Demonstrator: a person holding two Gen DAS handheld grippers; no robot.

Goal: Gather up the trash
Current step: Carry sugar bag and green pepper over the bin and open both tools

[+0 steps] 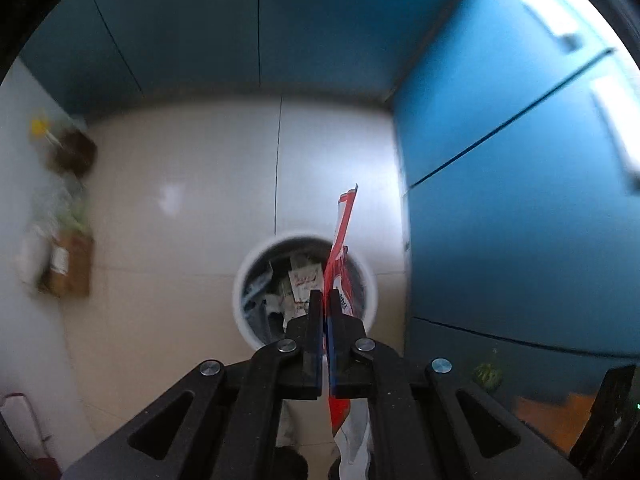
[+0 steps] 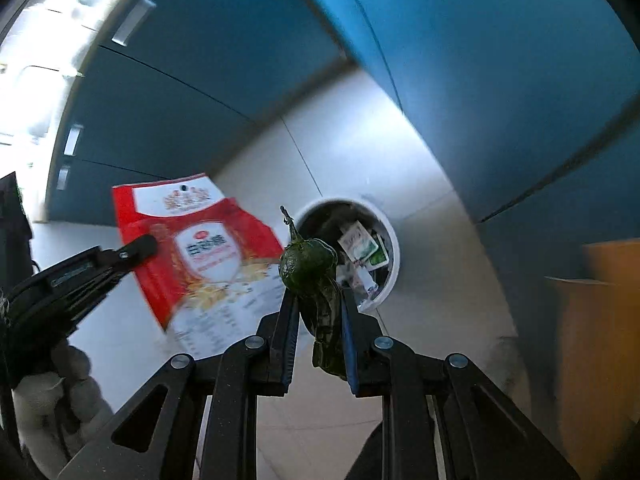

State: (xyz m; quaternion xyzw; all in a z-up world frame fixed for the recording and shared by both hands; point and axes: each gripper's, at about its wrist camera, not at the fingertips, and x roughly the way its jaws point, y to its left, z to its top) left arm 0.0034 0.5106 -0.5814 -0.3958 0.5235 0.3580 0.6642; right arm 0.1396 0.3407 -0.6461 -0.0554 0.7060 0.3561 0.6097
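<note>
Both grippers point down over the white bin [image 1: 305,286] for dropping: the left gripper [image 1: 325,300] pinches a red packet [image 1: 340,256], the right gripper [image 2: 318,300] clamps a wilted green pepper [image 2: 308,266].

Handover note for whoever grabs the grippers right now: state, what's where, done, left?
Left gripper: shut on the red and white bag, held above the floor beside the bin.
Right gripper: shut on a wilted green pepper, also near the bin.
White bin: on the tiled floor by the blue cabinets, already holds cartons and wrappers.
Done: both items picked up and carried to the bin.
Left: bring each over the opening and release. Other floor clutter is too blurred to identify.
</note>
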